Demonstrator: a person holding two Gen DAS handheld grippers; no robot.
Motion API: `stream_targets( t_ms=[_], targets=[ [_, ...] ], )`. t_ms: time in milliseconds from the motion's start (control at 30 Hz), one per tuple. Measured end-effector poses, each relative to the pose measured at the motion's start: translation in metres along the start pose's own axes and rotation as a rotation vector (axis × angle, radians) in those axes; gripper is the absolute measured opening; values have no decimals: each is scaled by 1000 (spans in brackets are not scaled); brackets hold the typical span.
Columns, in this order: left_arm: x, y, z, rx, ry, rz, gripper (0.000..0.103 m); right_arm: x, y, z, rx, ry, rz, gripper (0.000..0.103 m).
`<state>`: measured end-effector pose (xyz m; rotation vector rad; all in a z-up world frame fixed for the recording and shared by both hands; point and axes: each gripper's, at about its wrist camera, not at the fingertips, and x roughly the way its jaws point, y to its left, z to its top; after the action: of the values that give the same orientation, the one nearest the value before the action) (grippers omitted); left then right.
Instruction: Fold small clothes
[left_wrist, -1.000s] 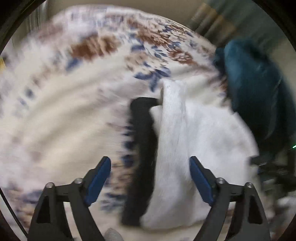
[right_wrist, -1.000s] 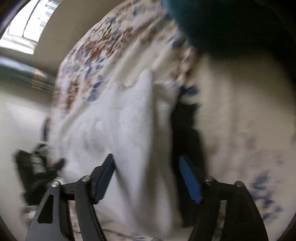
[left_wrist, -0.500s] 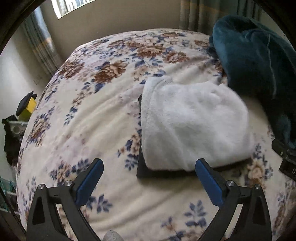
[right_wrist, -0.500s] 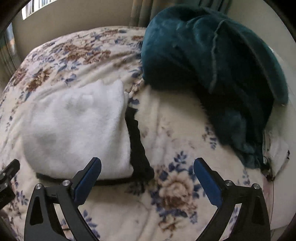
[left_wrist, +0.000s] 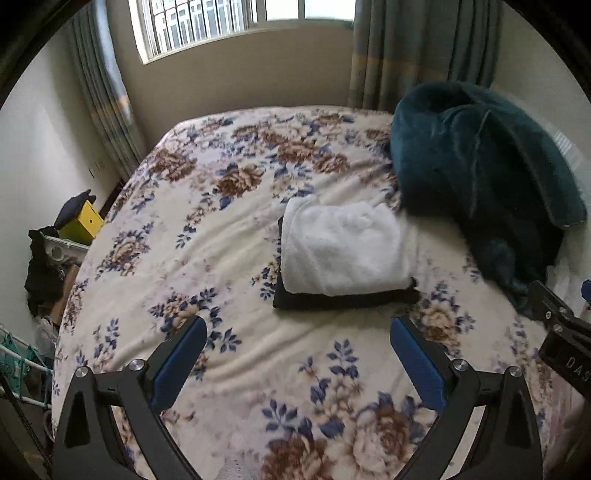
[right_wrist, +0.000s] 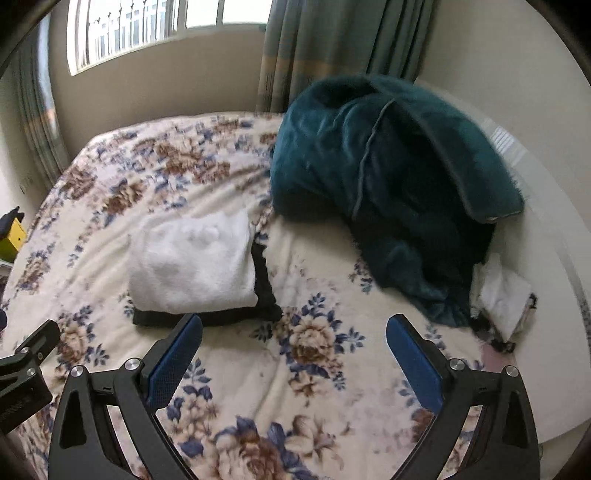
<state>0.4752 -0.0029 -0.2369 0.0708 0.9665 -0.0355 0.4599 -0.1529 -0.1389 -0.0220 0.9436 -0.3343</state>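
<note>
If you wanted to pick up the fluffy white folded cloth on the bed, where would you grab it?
Probably the near rolled edge of the fluffy white folded cloth, coming from the front, above the flat black folded garment it lies on. That edge is thick, rounded and faces both grippers, so open jaws could close over it. The big teal plush blanket crowds its far right side.

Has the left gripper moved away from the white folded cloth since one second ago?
Yes. The left gripper has pulled back and up from the white folded cloth: the cloth then lay between its jaws and now lies beyond them.
</note>
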Motion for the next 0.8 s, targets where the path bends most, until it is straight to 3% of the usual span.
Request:
stream_targets(
  t_ms=[333,633,800],
  targets=[
    [-152,-11,-29,1,-118,-20,101,-179,-48,-34,7,-120,26,101],
    [-242,-8,-59,-29,-202,-18,101,-311,-90,-67,9,-210,73,101],
    [-276,-7,-73,-20,-251,-2,101,-357,-105,-83,16,-241,96,101]
  ],
)
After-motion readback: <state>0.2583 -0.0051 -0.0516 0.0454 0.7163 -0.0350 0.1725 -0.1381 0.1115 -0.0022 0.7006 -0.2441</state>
